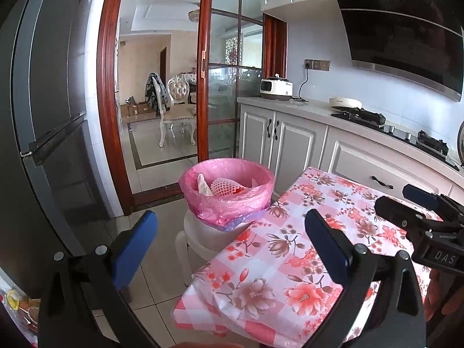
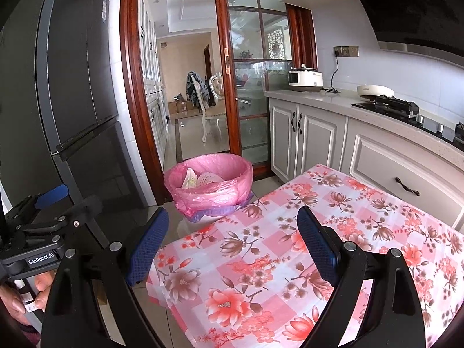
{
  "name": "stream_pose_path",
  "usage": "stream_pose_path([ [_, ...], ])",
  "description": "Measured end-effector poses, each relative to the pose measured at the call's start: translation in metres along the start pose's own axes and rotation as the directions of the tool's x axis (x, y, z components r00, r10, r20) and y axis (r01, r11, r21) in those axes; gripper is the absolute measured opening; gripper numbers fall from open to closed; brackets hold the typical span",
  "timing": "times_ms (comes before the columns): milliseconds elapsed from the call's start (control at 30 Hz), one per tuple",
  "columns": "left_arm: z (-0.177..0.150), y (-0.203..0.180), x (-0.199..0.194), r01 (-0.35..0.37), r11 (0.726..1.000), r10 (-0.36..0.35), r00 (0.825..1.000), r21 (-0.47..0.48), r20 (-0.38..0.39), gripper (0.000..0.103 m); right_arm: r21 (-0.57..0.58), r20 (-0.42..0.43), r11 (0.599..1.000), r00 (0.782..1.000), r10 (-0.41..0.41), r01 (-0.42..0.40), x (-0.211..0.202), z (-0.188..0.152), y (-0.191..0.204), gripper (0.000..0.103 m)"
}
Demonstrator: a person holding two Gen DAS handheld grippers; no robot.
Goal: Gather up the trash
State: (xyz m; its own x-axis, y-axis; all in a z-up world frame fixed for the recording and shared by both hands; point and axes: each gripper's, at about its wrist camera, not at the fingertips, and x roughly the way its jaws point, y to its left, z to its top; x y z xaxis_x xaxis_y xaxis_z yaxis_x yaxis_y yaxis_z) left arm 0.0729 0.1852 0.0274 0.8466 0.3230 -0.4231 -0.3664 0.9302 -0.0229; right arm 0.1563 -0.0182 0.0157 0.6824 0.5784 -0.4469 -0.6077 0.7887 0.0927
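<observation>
A bin lined with a pink bag stands on a white stool just past the table's far left corner. Inside it lie a white foam net and a crumpled paper. My left gripper is open and holds nothing, hovering over the table's near left corner. My right gripper is open too and holds nothing, above the floral tablecloth. Each gripper shows in the other's view, the right one at the right edge, the left one at the left edge.
A dark fridge stands on the left. White cabinets with a rice cooker and a gas hob line the right wall. A wooden glass door opens to a dining room. A hand holds the left gripper.
</observation>
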Motion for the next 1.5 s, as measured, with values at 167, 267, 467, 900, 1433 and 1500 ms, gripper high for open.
stream_pose_path([
  [167,0.0048,0.0011,-0.0018,-0.005,1.0,0.005,1.0,0.0,0.009,0.098,-0.002,-0.001,1.0,1.0,0.002,-0.002,0.0004,-0.0008,-0.0002,0.085],
  [267,0.0052,0.0001,-0.0017,-0.002,1.0,0.002,1.0,0.0,0.009,0.098,-0.002,-0.002,1.0,1.0,0.001,-0.001,0.0005,-0.0014,-0.0005,0.085],
  [467,0.0041,-0.0011,-0.0031,0.002,1.0,-0.002,1.0,0.003,0.008,0.098,0.0,0.0,1.0,1.0,0.002,-0.002,0.0007,-0.0022,-0.0003,0.085],
  [900,0.002,-0.0024,-0.0017,0.014,1.0,-0.014,1.0,0.0,0.008,0.098,-0.002,-0.001,1.0,1.0,0.001,-0.001,0.0006,-0.002,-0.0002,0.085],
  [1433,0.0019,-0.0038,-0.0014,0.021,1.0,-0.021,1.0,-0.002,0.008,0.098,0.004,0.001,1.0,1.0,-0.005,0.005,-0.0013,-0.0053,-0.0014,0.085],
  [1500,0.0018,-0.0042,-0.0016,0.023,1.0,-0.023,1.0,-0.001,0.008,0.098,0.007,0.002,1.0,1.0,-0.004,0.004,-0.0014,-0.0051,-0.0014,0.085],
])
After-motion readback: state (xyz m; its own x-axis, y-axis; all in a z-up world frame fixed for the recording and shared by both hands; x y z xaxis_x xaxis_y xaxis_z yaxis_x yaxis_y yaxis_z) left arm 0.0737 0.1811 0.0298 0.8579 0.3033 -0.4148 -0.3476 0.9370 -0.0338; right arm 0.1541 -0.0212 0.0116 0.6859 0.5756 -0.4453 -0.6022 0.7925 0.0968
